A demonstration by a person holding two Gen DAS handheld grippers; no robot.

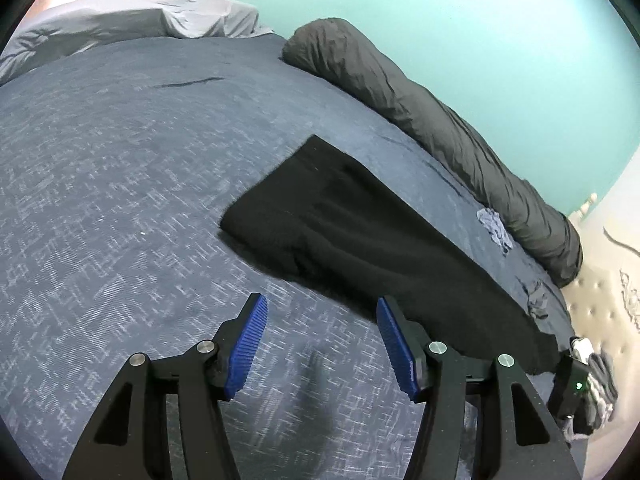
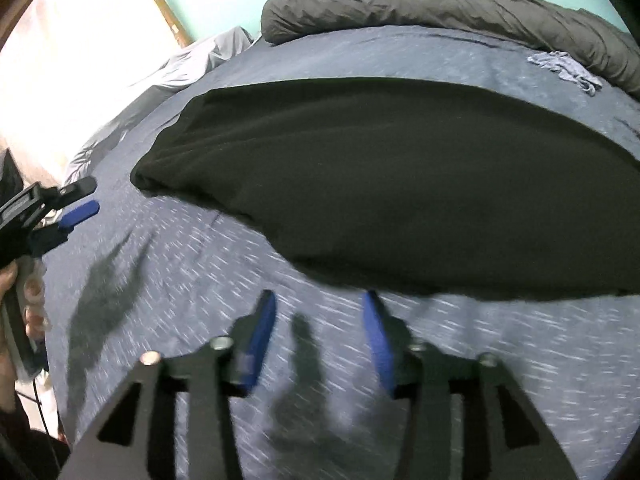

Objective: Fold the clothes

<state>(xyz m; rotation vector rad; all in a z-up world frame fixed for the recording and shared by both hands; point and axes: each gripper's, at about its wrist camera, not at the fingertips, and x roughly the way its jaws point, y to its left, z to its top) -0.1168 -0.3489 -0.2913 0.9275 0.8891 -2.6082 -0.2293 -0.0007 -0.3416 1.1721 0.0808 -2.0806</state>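
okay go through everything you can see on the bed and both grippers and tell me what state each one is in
Black garment: folded into a long flat strip on the bedspread, held by neither gripper.
Left gripper: open, nothing between its pads, above the bedspread.
Right gripper: open, empty, just short of the garment's near edge.
Dark grey duvet: rolled up along the wall side.
Small blue-grey cloth: crumpled beside the duvet.
Bedspread: spread flat.

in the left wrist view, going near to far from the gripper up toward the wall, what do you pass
left gripper → bare blue bedspread → black garment → grey rolled duvet → teal wall
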